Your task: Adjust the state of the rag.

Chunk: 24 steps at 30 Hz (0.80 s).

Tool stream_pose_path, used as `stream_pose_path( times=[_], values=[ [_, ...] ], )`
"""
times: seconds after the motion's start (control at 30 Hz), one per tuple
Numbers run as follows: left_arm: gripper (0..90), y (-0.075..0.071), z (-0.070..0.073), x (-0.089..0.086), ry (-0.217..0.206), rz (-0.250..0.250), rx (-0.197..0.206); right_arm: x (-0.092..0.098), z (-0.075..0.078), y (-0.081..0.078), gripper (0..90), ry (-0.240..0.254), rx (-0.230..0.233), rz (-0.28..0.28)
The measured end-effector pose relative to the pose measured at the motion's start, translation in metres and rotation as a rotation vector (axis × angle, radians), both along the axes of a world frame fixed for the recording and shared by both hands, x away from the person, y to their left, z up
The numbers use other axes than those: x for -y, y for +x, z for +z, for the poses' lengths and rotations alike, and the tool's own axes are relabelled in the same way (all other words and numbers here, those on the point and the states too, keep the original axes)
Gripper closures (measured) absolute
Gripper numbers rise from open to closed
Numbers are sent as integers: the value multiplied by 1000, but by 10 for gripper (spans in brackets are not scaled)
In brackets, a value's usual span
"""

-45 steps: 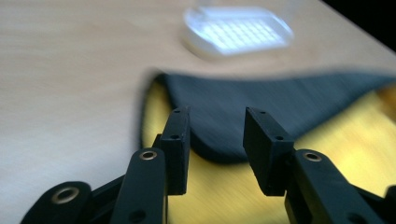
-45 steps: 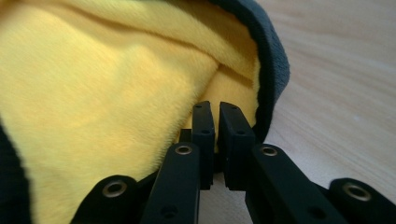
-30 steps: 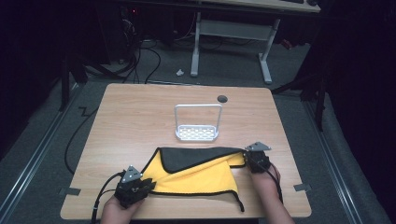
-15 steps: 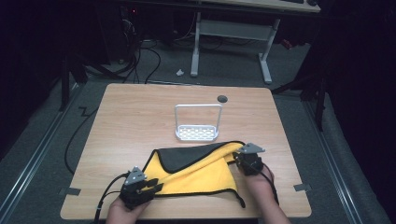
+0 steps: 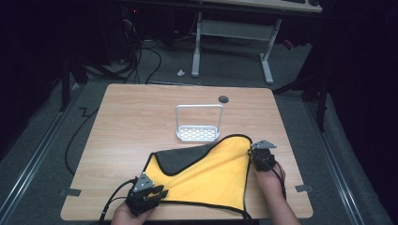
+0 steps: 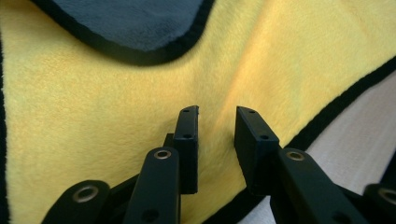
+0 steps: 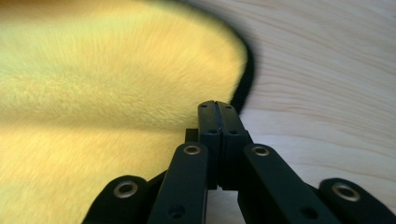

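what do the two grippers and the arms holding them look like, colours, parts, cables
Both the left gripper and right gripper are black, each topped by a grey three-cornered plate, with a black cable trailing back. Up close, each has two flat black jaws on linkage arms with brass-coloured rivets. The forearms are bare, with no sleeves visible.

Bright table, dark surroundings, blurred close-ups
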<state>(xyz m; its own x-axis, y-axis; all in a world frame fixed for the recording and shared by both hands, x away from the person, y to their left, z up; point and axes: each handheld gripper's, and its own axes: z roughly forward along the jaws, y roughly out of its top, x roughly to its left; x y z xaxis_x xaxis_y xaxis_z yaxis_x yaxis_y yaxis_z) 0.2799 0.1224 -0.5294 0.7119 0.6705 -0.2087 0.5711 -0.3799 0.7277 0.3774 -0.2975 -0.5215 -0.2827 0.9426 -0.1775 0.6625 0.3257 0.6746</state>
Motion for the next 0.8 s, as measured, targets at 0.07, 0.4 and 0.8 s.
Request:
stream_pose_path(
  times=[0.07,0.4,0.8],
  values=[
    [683,-1,1,2,-3,-7,-9,1,2,3,900,-11,-5,-11],
    [618,19,5,-14,0,66,32,-25,13,-87,878,95,19,191],
    [646,-14,2,22,-24,-120,-50,14,-1,-126,891,88,-13,84]
  ],
)
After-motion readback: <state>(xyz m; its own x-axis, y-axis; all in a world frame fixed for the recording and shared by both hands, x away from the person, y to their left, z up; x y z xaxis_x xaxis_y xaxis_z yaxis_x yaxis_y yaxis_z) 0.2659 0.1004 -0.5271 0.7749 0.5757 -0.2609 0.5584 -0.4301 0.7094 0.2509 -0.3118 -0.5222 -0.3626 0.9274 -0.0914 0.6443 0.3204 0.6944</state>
